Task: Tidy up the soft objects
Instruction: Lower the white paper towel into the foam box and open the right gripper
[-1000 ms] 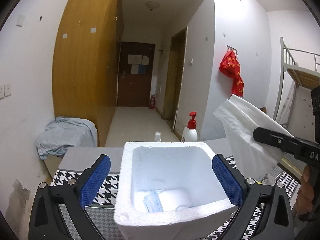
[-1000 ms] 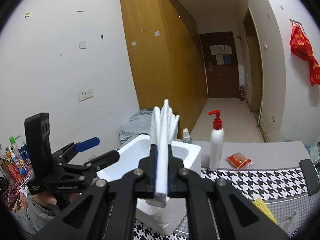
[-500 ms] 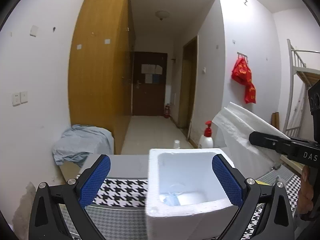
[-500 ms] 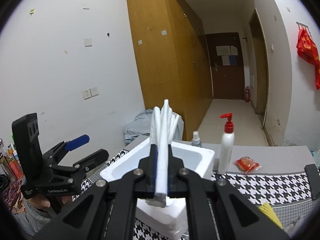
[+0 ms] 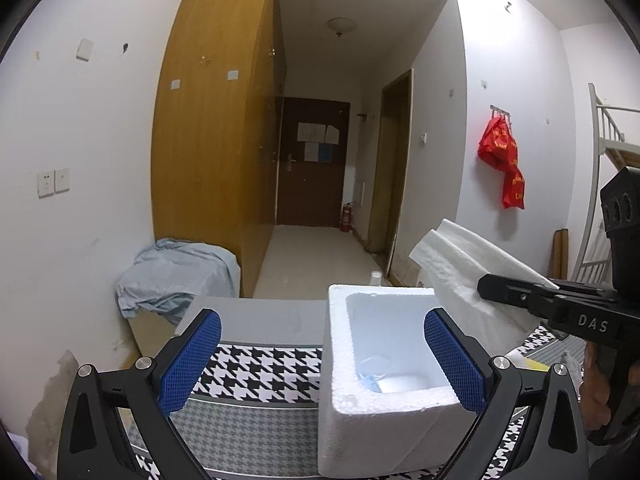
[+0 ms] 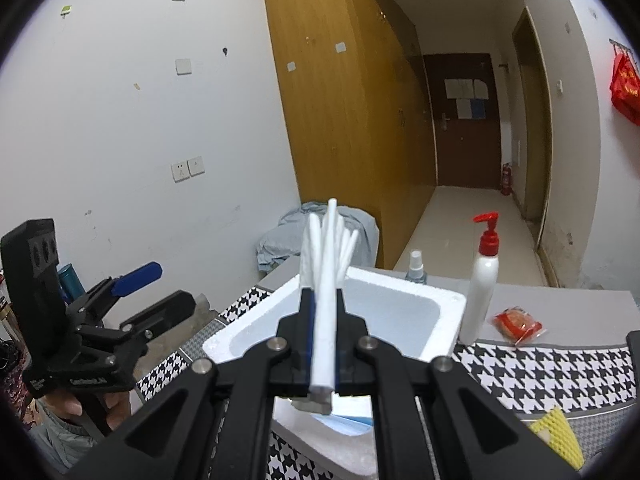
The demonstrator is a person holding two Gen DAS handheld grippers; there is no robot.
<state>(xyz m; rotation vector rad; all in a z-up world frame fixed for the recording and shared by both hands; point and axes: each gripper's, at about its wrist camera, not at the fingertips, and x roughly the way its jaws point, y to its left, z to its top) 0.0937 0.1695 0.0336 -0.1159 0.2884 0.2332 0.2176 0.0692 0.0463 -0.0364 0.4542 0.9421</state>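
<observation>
**Tissue held over the box, ready to drop in**

Your right tongs are clamped tight on a folded white tissue, whose loose layers fan out above the pads. It hangs over the near rim of the foam box. Your left tongs are spread wide and hold nothing; from their camera they frame the box without touching it.

The step in hand looks like stowing the tissue. Next you need to lower it past the rim, then part the right tongs so it falls beside the blue mask on the box floor.

Farther along the surface stand a pump bottle, a small spray bottle and a red packet.

The tissue's lower end is hidden behind the tongs, and the mask shows only in part. A yellow thing at the right is cut off.
</observation>
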